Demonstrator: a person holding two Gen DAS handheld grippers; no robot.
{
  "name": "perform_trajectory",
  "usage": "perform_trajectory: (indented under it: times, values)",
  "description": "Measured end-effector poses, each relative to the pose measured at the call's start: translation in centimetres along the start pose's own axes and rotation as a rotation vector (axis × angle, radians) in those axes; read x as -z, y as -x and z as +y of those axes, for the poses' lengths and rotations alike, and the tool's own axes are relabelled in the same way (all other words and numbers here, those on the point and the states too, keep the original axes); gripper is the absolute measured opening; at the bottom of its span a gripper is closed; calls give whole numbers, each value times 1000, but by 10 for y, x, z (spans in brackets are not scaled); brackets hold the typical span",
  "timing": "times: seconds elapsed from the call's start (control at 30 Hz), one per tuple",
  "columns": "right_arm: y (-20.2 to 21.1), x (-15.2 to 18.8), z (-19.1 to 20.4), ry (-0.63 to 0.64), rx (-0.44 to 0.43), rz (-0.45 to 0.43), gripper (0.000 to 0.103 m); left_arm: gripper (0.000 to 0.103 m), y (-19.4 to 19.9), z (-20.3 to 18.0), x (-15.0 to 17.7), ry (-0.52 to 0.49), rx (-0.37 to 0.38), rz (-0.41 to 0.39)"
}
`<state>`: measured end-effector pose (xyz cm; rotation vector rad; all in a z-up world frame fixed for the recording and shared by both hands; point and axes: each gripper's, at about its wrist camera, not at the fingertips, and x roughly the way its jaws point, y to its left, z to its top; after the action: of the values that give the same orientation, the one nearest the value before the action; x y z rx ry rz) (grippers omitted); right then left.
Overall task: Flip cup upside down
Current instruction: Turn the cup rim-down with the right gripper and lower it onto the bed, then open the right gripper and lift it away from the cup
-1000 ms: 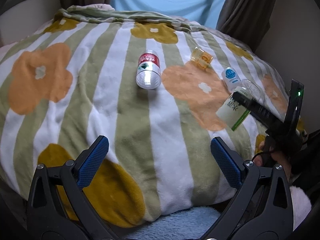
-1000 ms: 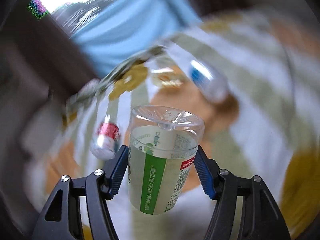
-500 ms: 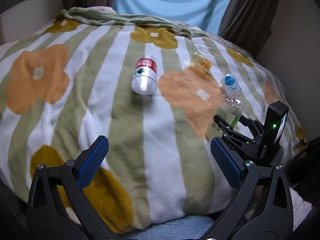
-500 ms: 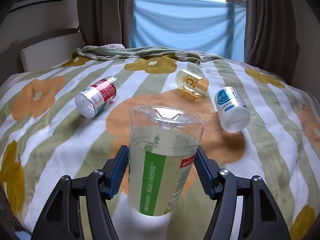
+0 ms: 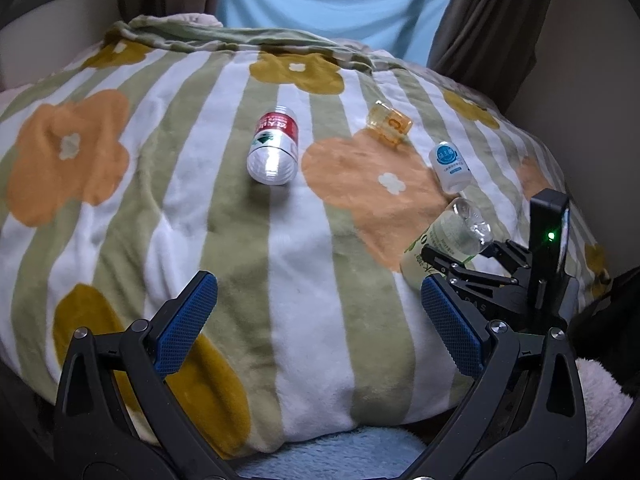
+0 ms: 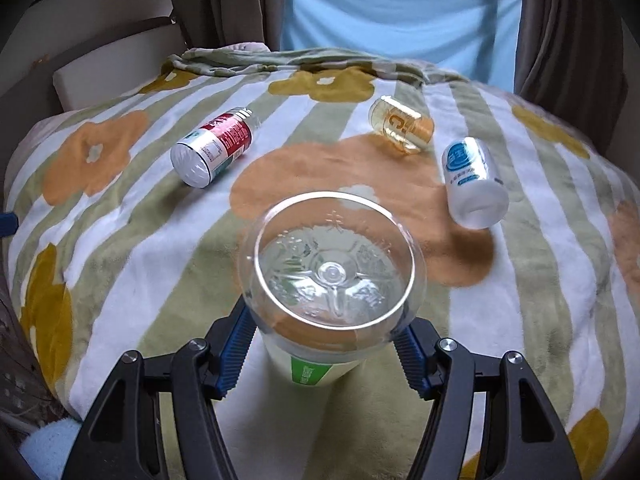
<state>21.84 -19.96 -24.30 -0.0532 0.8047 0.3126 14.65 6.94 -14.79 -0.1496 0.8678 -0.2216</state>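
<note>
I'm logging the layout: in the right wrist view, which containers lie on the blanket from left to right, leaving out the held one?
Red-labelled bottle → amber cup → white bottle with blue label.

The cup [image 6: 331, 276] hides the right gripper [image 6: 326, 346] fingertips and the blanket [image 6: 132, 248] beneath it, its label print is illegible, and both gripper bodies are cut off at the lower frame edge.
</note>
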Motion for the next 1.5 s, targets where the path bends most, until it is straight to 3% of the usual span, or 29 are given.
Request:
perform_trajectory:
  times: [0.1,0.17,0.2,0.27,0.3,0.63,0.83,0.93,1.1,1.23,1.5]
  values:
    - [-3,-2,-1,-24,-17,18,62,102,4,0,0,0,-6,-9]
    - [-6,-3,-1,-37,4,27,73,102,7,0,0,0,-11,-16]
    - [-7,-3,-2,-47,3,31,86,102,8,0,0,3,-10,-16]
    - [-8,-3,-4,-75,-16,29,101,102,8,1,0,5,-3,-14]
    - [-9,-2,-5,-96,-19,35,103,102,8,0,0,4,-3,-14]
    - [6,7,3,-70,-36,23,103,102,22,-10,0,-19,-32,-45]
    - [56,4,1,-80,-34,-51,103,102,54,-25,-1,-53,-58,-107]
    - [101,0,-2,-80,46,-126,103,102,83,-36,-5,-95,-94,-185]
    - [206,-16,-4,-92,166,-378,103,102,133,-57,-13,-151,-163,-363]
    - [264,-23,-7,-156,188,-513,103,103,161,-76,-13,-176,-182,-480]
    - [291,-10,6,-145,310,-551,103,103,175,-96,1,-192,-189,-558]
